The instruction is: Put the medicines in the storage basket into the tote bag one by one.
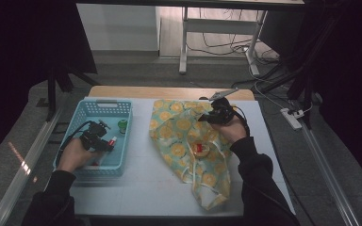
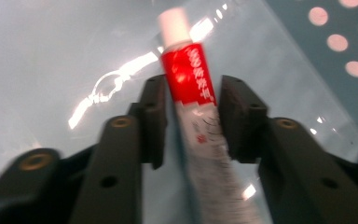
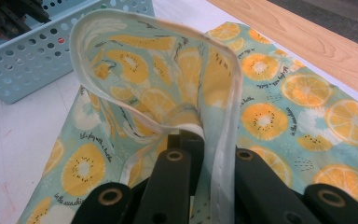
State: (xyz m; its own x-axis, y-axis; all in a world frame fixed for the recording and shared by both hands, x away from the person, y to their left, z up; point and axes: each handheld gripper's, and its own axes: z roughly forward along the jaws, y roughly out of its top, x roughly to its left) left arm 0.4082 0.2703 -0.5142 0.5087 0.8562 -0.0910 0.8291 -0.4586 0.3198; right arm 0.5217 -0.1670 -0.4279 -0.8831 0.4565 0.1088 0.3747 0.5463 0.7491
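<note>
The left gripper (image 2: 191, 112), jaws not fully closed, is straddling a red-and-white tube (image 2: 193, 100) inside the blue basket (image 1: 94, 109) near the left edge of the white tabletop (image 1: 141, 179). The right gripper (image 3: 205, 154) is clamping the rim of the fruit-print fabric bag (image 3: 279, 107) lying toward the right edge. Grey flooring and cables are surrounding the tabletop.

The tube (image 2: 193, 107) was blurred in the left gripper view, its print unreadable and its lower end cut off by the frame. From above, the basket's (image 1: 87, 170) small items were too small to identify. The bag's (image 3: 279, 107) hem hid the right fingers' (image 3: 177, 161) tips.
</note>
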